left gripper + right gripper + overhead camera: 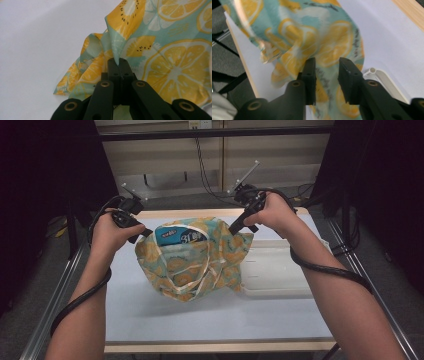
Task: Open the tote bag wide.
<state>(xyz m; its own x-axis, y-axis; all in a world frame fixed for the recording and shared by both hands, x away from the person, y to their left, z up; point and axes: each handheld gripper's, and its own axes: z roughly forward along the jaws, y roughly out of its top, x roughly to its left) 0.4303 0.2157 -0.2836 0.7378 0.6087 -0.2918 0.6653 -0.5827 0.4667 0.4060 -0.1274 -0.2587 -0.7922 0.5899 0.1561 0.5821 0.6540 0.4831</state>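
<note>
Centre of the high view: a fabric bag [192, 260] printed with orange slices on pale green rests on the white table [210, 320], its mouth lifted and open, with a blue package [179, 236] visible inside near the top. Left gripper [142, 232], at centre left of that frame, has its jaws pressed together on the bag's left rim; in the left gripper view the two black jaws meet on a peak of cloth [113, 53] at mid-frame, and the bag spreads to the right. Right gripper [235, 227], just right of centre top, sits at the bag's right upper edge. Right gripper view: jaws spread apart, fabric [329, 50] lying behind and between them, pads not pressing it. A white tray [280, 270] lies right of the bag, touching its lower right side.
</note>
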